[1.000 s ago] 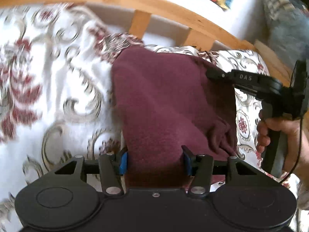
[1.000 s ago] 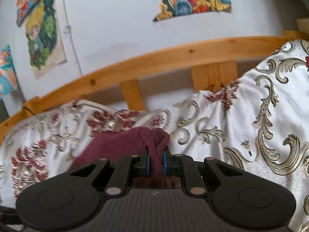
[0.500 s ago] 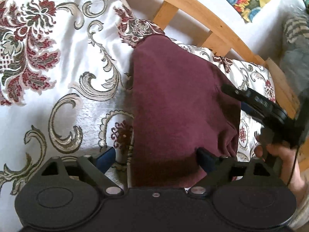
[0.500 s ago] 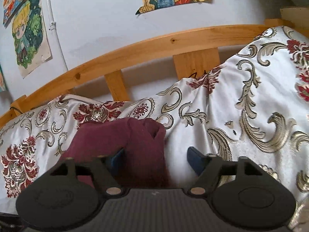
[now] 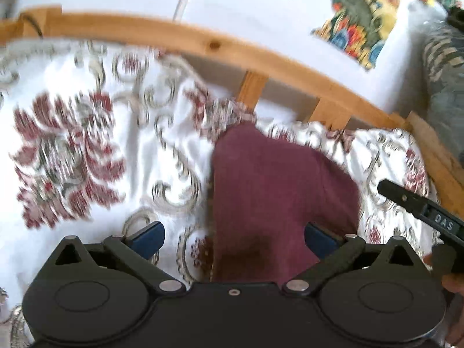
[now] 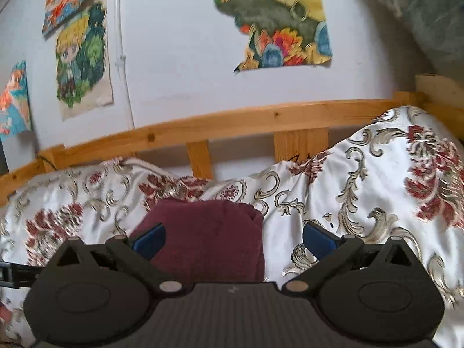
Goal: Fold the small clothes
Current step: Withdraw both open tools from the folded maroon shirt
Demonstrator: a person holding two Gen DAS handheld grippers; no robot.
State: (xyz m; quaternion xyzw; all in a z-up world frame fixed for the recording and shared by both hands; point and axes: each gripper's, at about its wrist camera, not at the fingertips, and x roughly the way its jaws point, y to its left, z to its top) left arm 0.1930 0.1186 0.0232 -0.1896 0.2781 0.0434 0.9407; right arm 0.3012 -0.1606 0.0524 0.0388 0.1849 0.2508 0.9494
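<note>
Garment (image 5: 278,191) apparently free; fingers (image 5: 148,236) just spread wide.

The left gripper (image 5: 233,236) and right gripper (image 6: 234,239) are spread wide, having just been opening. Nothing is pinched by either.

Ahead of you the wooden rail (image 6: 232,120) and its slats (image 6: 198,158) close off the far side, with the wall (image 6: 179,58) behind. On your right the patterned bedspread (image 6: 377,191) heaps up high; to the left it lies lower and open. The maroon cloth (image 5: 275,191) lies low, while the right gripper (image 5: 420,206) crowds your left gripper's (image 5: 233,236) right flank.
</note>
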